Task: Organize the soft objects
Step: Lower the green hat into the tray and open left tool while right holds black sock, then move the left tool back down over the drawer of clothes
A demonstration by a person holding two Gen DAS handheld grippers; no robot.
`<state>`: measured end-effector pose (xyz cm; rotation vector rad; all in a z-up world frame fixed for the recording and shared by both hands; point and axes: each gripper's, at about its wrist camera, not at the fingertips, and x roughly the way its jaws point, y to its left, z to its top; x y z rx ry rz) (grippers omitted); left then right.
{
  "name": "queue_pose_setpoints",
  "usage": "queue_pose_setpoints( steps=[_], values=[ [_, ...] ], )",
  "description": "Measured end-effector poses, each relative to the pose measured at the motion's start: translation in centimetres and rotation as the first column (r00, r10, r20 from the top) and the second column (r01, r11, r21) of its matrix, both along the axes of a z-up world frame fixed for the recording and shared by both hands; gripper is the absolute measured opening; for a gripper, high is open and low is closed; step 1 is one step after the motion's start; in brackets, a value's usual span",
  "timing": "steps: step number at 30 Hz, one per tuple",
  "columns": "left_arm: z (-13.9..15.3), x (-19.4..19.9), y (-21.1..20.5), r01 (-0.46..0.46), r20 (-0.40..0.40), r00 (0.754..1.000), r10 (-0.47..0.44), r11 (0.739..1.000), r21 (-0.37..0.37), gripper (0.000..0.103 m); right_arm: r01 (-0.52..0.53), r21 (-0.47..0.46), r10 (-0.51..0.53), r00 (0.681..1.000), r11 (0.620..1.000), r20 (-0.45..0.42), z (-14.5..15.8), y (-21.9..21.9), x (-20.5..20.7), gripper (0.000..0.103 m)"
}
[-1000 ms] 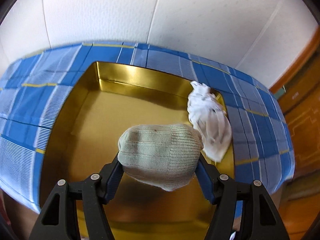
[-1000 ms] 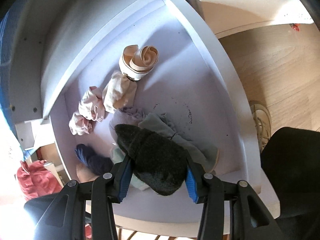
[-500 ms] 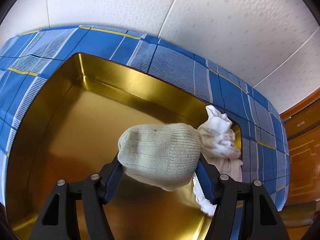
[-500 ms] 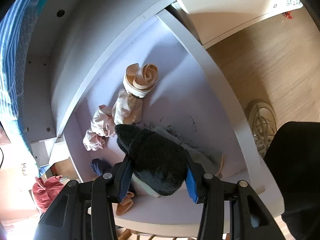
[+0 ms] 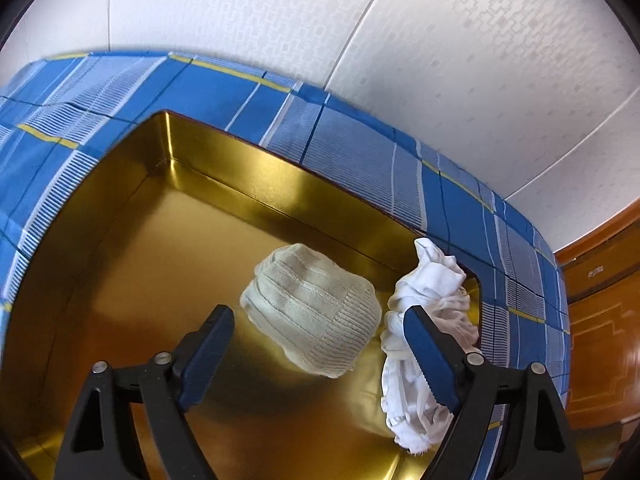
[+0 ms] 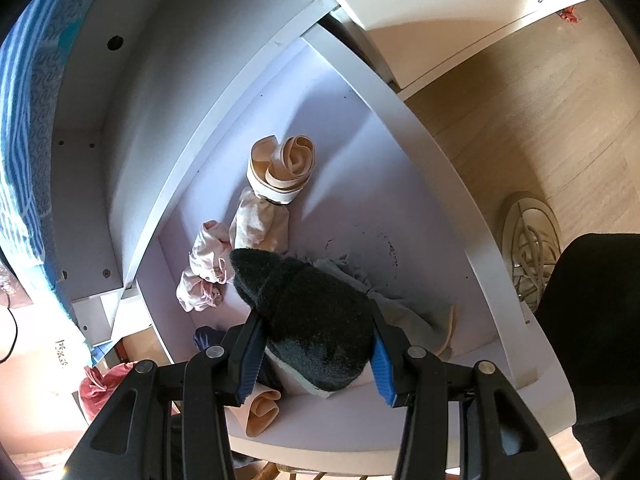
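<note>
Your left gripper (image 5: 316, 344) is opening over the gold tin (image 5: 240, 176), its jaws clear of the beige sock (image 5: 312, 316) lying ahead beside white cloth (image 5: 432, 320); your right gripper (image 6: 316, 344) pinches a black sock (image 6: 312, 316) above the drawer (image 6: 432, 152), ready for sorting

No legible text or labels anywhere.

So the right gripper (image 6: 316, 354) has its blue pads clamped on either side of a fuzzy black sock (image 6: 310, 320), held over a white drawer (image 6: 432, 152) pulled open. In the drawer there's a rolled-up beige sock (image 6: 286, 168), a cream one (image 6: 260, 226) right below it, a crumpled pink bundle (image 6: 204, 270) beside that, and some grey fabric (image 6: 404, 312) under the black sock. Off to the right a beige sneaker (image 6: 530, 240) sits on the wooden floor (image 6: 520, 100).
</note>
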<state>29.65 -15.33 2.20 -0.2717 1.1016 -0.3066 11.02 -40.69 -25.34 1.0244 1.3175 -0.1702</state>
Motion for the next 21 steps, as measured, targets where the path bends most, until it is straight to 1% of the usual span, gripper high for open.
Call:
queue_pose_setpoints(
  steps=[5, 7, 11, 15, 18, 21],
  values=[
    [1.5, -1.3, 1.0, 0.003, 0.037, 0.999, -0.004, 0.999, 0.036, 0.087, 0.009, 0.012, -0.009, 1.0, 1.0, 0.0, -0.1, 0.0, 0.0, 0.046],
    [2.2, -2.0, 1.6, -0.006, 0.053, 0.999, 0.004, 1.0, 0.028, 0.09, 0.016, 0.023, -0.017, 1.0, 1.0, 0.003, -0.2, -0.1, 0.0, 0.046],
    [4.1, -4.0, 3.5, -0.019, 0.098, 0.995, 0.018, 1.0, 0.006, 0.092, 0.017, 0.01, -0.017, 1.0, 1.0, -0.003, -0.3, -0.2, 0.1, 0.046],
    [5.5, -5.8, 4.9, 0.012, 0.148, 0.989, -0.018, 0.999, 0.039, 0.092, -0.006, -0.022, 0.006, 1.0, 1.0, -0.003, -0.2, 0.0, 0.4, 0.046],
    [6.5, -7.7, 6.1, 0.035, 0.199, 0.979, -0.046, 0.998, 0.057, 0.092, -0.02, -0.042, 0.02, 1.0, 0.999, -0.008, -0.3, 0.2, 0.6, 0.046],
    [7.3, -10.4, 7.2, 0.06, 0.257, 0.963, -0.08, 0.995, 0.083, 0.092, -0.022, -0.052, 0.021, 1.0, 0.998, -0.015, -0.5, 0.1, 0.7, 0.046]
  ],
)
